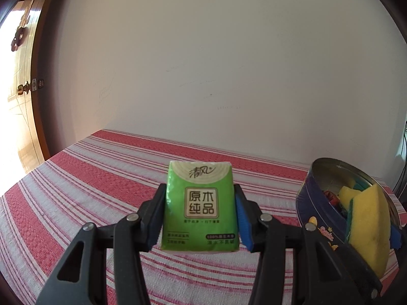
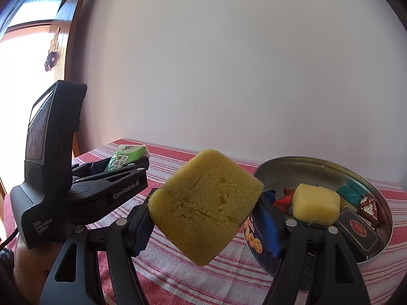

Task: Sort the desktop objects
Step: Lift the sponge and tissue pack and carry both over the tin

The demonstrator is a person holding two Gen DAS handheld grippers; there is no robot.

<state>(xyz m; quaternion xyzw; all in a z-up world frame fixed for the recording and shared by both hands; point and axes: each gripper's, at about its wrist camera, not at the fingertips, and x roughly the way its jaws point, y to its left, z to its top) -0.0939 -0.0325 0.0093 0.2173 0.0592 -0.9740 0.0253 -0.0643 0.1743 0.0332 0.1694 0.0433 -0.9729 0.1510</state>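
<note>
My left gripper [image 1: 200,193] is shut on a green tissue pack [image 1: 199,211], which stands upright above the striped cloth. My right gripper [image 2: 207,203] is shut on a yellow sponge [image 2: 203,211], tilted, just left of a round blue tin [image 2: 330,163]. In the right wrist view the left gripper [image 2: 127,164] is at the left with the tissue pack [image 2: 124,158] between its jaws. In the left wrist view the held sponge [image 1: 368,228] hangs in front of the tin [image 1: 315,203], with a blue pad [image 1: 395,236] on its right.
The tin holds another yellow sponge [image 2: 315,203], a teal piece [image 2: 349,194], red wrapped candies [image 2: 285,199] and a dark box [image 2: 356,231]. A red and white striped cloth [image 1: 89,178] covers the table. A white wall is behind, with a door [image 1: 23,96] at the left.
</note>
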